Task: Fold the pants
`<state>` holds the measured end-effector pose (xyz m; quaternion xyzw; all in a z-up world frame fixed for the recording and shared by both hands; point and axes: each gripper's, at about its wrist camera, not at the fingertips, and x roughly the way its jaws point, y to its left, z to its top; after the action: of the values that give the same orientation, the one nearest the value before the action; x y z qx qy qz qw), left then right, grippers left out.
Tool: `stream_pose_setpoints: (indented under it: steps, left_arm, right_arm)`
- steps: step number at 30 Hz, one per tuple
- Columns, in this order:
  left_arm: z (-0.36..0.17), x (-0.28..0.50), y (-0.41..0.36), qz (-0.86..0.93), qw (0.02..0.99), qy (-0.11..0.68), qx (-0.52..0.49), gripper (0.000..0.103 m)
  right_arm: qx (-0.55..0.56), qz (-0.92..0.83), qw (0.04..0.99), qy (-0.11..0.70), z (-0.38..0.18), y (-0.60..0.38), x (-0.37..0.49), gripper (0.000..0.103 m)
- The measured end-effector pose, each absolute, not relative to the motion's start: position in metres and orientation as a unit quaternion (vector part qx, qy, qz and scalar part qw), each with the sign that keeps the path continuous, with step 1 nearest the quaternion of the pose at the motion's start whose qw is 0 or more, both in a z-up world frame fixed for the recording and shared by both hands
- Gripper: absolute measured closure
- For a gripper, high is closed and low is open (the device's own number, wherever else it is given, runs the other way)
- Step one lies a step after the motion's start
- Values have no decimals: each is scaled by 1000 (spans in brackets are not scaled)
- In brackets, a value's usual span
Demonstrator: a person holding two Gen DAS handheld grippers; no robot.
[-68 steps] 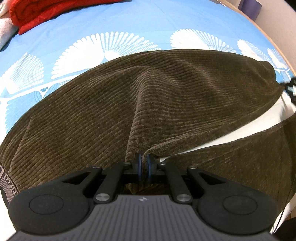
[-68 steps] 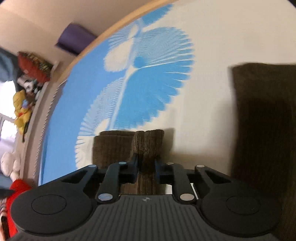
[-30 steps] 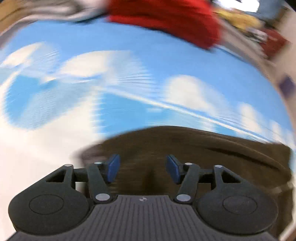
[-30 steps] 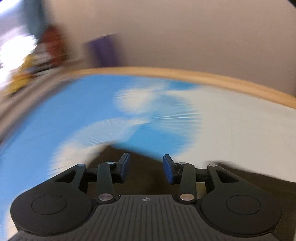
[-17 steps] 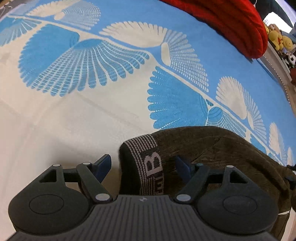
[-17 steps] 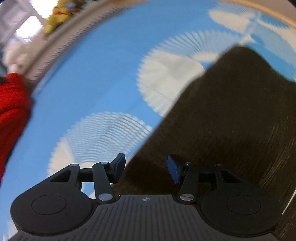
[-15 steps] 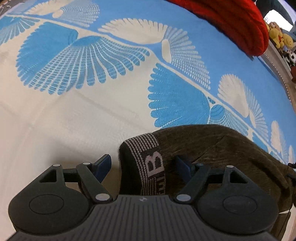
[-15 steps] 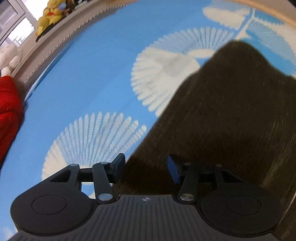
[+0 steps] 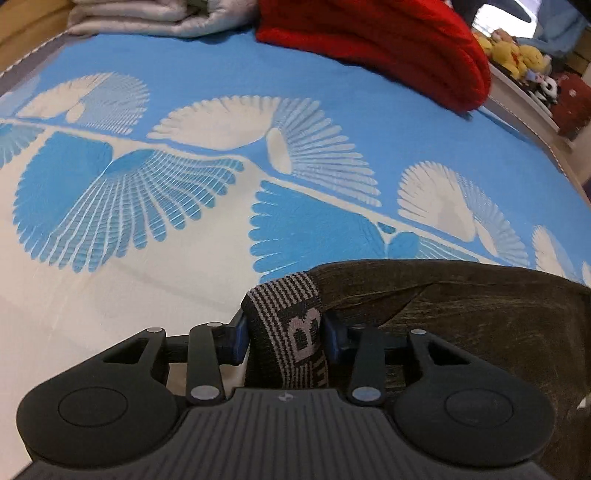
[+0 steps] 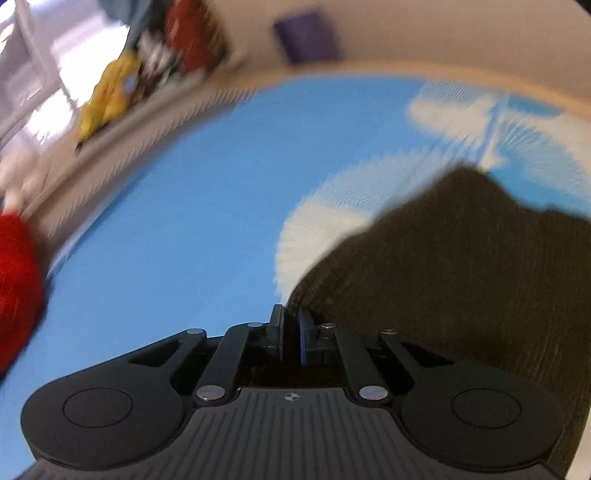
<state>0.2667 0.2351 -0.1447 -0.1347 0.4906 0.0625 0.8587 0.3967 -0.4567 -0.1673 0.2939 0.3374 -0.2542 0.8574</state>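
Observation:
Dark brown corduroy pants [image 9: 461,314] lie on the blue and white patterned bedcover [image 9: 147,258]. Their grey striped waistband [image 9: 291,295], with a letter B on it, stands up between the blue pads of my left gripper [image 9: 285,332]. Those jaws are closing and the pads press on the band from both sides. The right wrist view is blurred. There the pants [image 10: 461,266] fill the right side, and my right gripper [image 10: 290,328] is closing on their left edge, its pads nearly together with cloth pinched between them.
A red blanket [image 9: 388,44] and a folded pale quilt [image 9: 140,18] lie at the far end of the bed. Plush toys [image 9: 517,59] sit on a ledge past the bed's right edge. A purple object [image 10: 306,37] stands by the wall.
Both pairs of jaws, apart half a second ago, have closed: the left on the waistband, the right on the pants' edge. The left gripper has sunk a little; the right view has swung and blurred.

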Motion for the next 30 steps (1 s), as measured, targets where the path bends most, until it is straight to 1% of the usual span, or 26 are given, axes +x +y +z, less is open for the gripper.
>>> stream_pose_setpoints:
  steps: [1, 2, 3, 4, 6, 8, 10, 13, 16, 17, 18, 19, 20, 21, 22, 24, 25, 26, 27, 29, 30]
  left_arm:
    - [-145, 268, 235, 69, 854, 497, -135, 54]
    - [-145, 268, 234, 73, 852, 501, -133, 53]
    - [-140, 269, 232, 75, 852, 502, -129, 51]
    - [-134, 268, 230, 78, 853, 501, -124, 51]
    - [-115, 263, 225, 90, 867, 479, -105, 51]
    - [-101, 258, 219, 84, 877, 462, -97, 51]
    - [-91, 252, 216, 52, 879, 459, -120, 53]
    - [-92, 241, 201, -38, 865, 481, -138, 53]
    - [-118, 227, 180, -87, 832, 543, -76, 53]
    - [-134, 222, 177, -77, 815, 572, -54, 58]
    - [-151, 214, 176, -51, 795, 604, -27, 66]
    - [-147, 206, 174, -45, 804, 593, -6, 78]
    - [-136, 202, 175, -41, 799, 600, -2, 77]
    - [-122, 199, 179, -27, 794, 607, -19, 77]
    - [-105, 192, 185, -18, 804, 594, -38, 76]
    - [-68, 169, 195, -24, 831, 551, -68, 67]
    - [-54, 153, 197, -30, 839, 537, -75, 58]
    - [-46, 138, 200, -32, 845, 528, -79, 54]
    - [-41, 118, 202, -30, 854, 513, -80, 53]
    - [-47, 84, 204, -20, 873, 481, -78, 45]
    - [-56, 70, 205, -13, 879, 470, -82, 44]
  right_arm:
    - [289, -242, 862, 340, -166, -459, 390, 83]
    - [275, -235, 870, 336, -161, -460, 381, 79]
    - [256, -230, 877, 335, -155, -460, 372, 72]
    - [238, -223, 885, 333, -147, -461, 360, 66]
    - [215, -210, 895, 330, -133, -465, 333, 63]
    - [198, -201, 899, 336, -118, -474, 302, 63]
    - [194, -200, 901, 334, -102, -486, 267, 63]
    - [211, -216, 895, 327, -78, -502, 216, 63]
    - [237, -222, 890, 320, -59, -513, 164, 63]
    - [243, -219, 891, 314, -54, -516, 148, 63]
    - [246, -217, 893, 309, -49, -518, 132, 62]
    - [249, -214, 894, 306, -45, -520, 116, 61]
    - [250, -211, 895, 304, -41, -523, 99, 60]
    - [249, -208, 895, 305, -39, -526, 85, 56]
    - [246, -208, 895, 307, -39, -530, 70, 54]
    - [242, -217, 891, 317, -44, -538, 44, 52]
    - [248, -226, 885, 323, -49, -544, 30, 52]
    - [265, -237, 876, 326, -58, -552, 14, 52]
    - [283, -246, 868, 326, -68, -559, 1, 52]
    - [304, -270, 851, 333, -97, -566, -29, 52]
    - [314, -278, 839, 348, -111, -568, -36, 52]
